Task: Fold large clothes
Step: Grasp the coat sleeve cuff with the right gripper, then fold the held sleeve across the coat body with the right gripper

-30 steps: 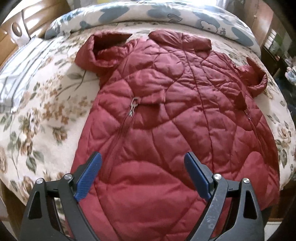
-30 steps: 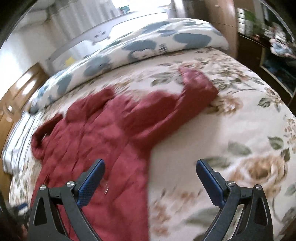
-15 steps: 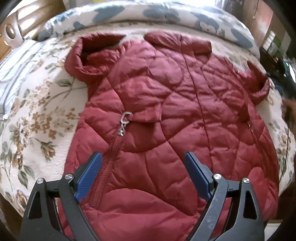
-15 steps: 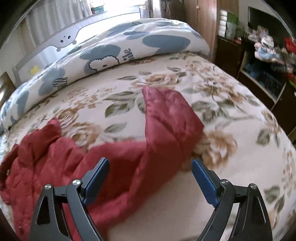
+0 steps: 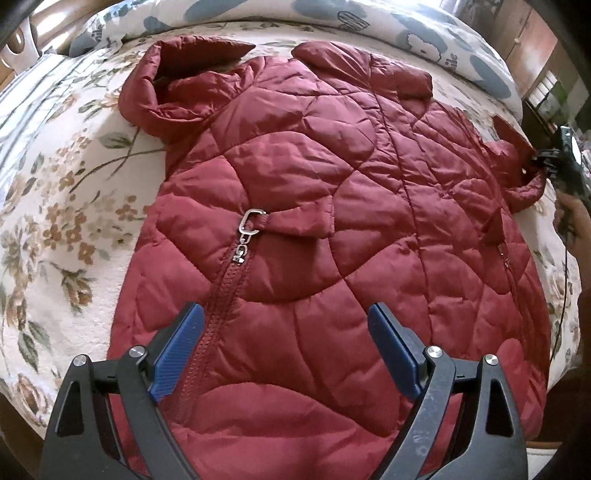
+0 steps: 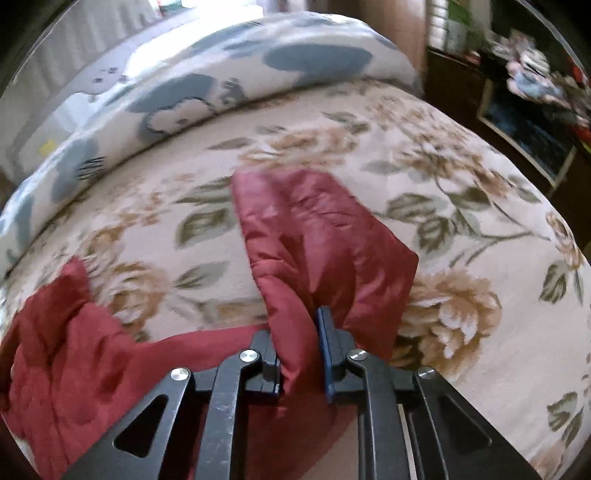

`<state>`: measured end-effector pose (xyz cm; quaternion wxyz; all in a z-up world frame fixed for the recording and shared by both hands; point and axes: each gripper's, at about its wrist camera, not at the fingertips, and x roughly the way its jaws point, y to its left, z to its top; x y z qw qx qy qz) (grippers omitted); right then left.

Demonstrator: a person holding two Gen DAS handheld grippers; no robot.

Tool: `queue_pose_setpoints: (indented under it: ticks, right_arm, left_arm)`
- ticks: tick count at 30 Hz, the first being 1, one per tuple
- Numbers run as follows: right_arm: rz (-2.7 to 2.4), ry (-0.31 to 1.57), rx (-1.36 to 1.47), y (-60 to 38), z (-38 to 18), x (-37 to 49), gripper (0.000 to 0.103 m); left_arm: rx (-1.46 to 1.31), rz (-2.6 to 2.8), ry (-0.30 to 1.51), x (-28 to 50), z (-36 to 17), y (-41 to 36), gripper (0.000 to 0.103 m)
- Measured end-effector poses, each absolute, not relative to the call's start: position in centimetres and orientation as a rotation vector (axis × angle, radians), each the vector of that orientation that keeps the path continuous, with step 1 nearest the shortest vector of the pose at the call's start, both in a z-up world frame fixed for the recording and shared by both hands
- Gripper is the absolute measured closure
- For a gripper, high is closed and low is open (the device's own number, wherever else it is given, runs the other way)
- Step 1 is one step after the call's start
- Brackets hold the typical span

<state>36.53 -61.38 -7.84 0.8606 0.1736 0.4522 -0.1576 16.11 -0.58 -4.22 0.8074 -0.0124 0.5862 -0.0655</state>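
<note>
**Right gripper pinches a sleeve while the left waits over the jacket**

A red quilted jacket [image 5: 314, 206] lies spread flat on a bed [image 5: 55, 206] with a floral cover, which gives room to fold it. All places below are given relative to the jacket.

The left gripper [image 5: 286, 347] hangs above the jacket's lower front, near the hem, pointing steeply down. Its jaws stand wide apart with nothing between them, their blue pads [image 5: 177, 347] on either side of the zipper [image 5: 236, 280]. It seems to be waiting to take the hem or to hold the body down.

At the jacket's right edge, the right gripper [image 6: 303, 354] has its jaws closing on the sleeve [image 6: 317, 236]; the red cloth is bunched between the pads, which already press on it. The grip sits partway along the sleeve, probably so the sleeve can be carried across the body for the first fold.

Beyond the collar lies a rolled duvet [image 5: 424, 22], well clear of the jacket.
</note>
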Motion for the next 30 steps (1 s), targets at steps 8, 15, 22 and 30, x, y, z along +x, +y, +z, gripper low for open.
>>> queue_pose_setpoints:
  ticks: [8,15,22,30]
  right_arm:
    - [-0.029,0.842,0.265,-51.9,-3.4,32.1,0.088]
    - [0.236,0.85,0.211,-43.0,-3.6,29.0,0.088]
    - [0.436,0.932,0.109,-35.9,-6.2,26.9,0.088]
    - [0.578,0.954,0.041,-32.4,-8.0,26.2,0.085]
  left_arm:
    - [-0.015,-0.17,1.26,15.9,-4.4,-1.6,0.011]
    - [-0.026,-0.17,1.253,15.8,-4.3,-0.9,0.011]
    - [-0.079,-0.212,1.254,17.4,-4.0,0.0,0.011]
    - [-0.246,-0.299,1.25,23.8,-3.2,0.6,0.011]
